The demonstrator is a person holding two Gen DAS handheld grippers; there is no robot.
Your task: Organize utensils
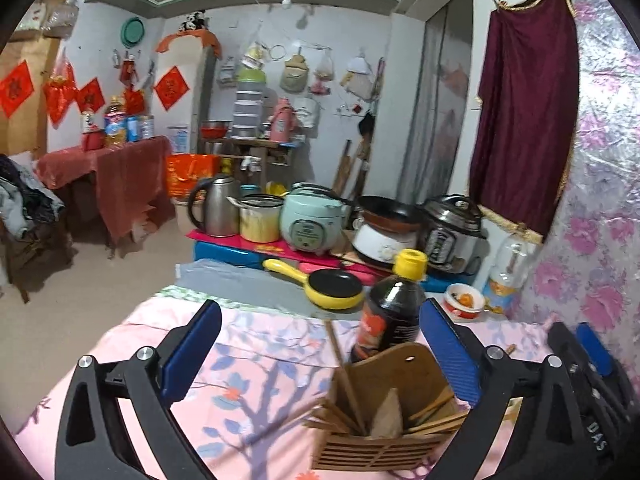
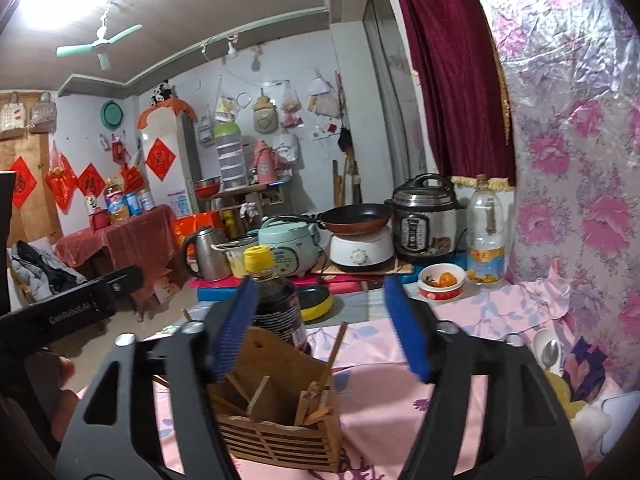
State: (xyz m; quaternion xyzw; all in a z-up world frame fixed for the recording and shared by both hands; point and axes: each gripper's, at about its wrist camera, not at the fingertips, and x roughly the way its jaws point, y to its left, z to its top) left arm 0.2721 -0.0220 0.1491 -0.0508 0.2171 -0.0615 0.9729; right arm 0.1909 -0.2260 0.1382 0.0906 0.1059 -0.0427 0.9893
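A slatted wooden utensil holder (image 1: pixel 380 440) stands on the pink floral cloth and holds several wooden chopsticks (image 1: pixel 344 368). My left gripper (image 1: pixel 320 308) is open wide; the holder sits low between its jaws, close to the right blue pad, untouched. My right gripper (image 2: pixel 319 284) is open too, with the same holder (image 2: pixel 280 436) and its chopsticks (image 2: pixel 334 352) low between its jaws, beside the left pad. A metal spoon (image 2: pixel 550 354) lies on the cloth at the right. One blue finger (image 1: pixel 596 348) of the right gripper shows at the right edge of the left wrist view.
A dark sauce bottle (image 1: pixel 390 316) with a yellow cap stands just behind the holder. Beyond it are a yellow pan (image 1: pixel 320 284), a red-rimmed bowl (image 2: pixel 442 282), an oil bottle (image 2: pixel 485 236) and several cookers. A flowered foil wall (image 2: pixel 580 160) closes the right side.
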